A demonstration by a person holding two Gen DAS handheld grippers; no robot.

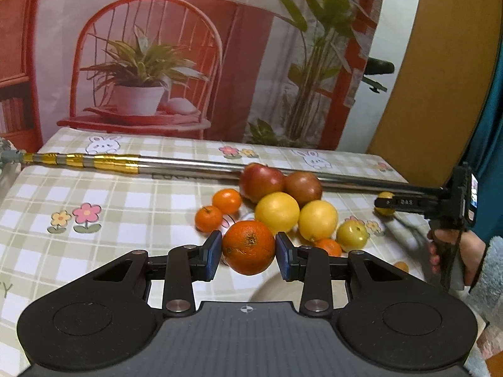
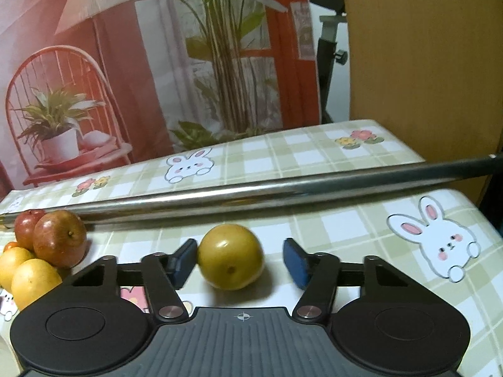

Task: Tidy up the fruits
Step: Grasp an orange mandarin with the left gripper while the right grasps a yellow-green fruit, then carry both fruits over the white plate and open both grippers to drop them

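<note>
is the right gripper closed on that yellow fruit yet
Not yet. In the right wrist view the right gripper has the yellow fruit between its pads; one touches it, the other stands clear, and the fruit sits on the tablecloth.

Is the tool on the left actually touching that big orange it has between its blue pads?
Touching. In the left wrist view both blue pads of the left tool press against the big orange's sides, with no gap.

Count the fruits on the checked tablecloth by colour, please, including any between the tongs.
Dark red round apples: 2
Large yellow round citrus fruits: 2
Small yellow-green round fruits: 2
Large orange round citrus fruit: 1
Small orange tangerines: 3
Total: 10
One further orange blob: unclear, not counted.
</note>
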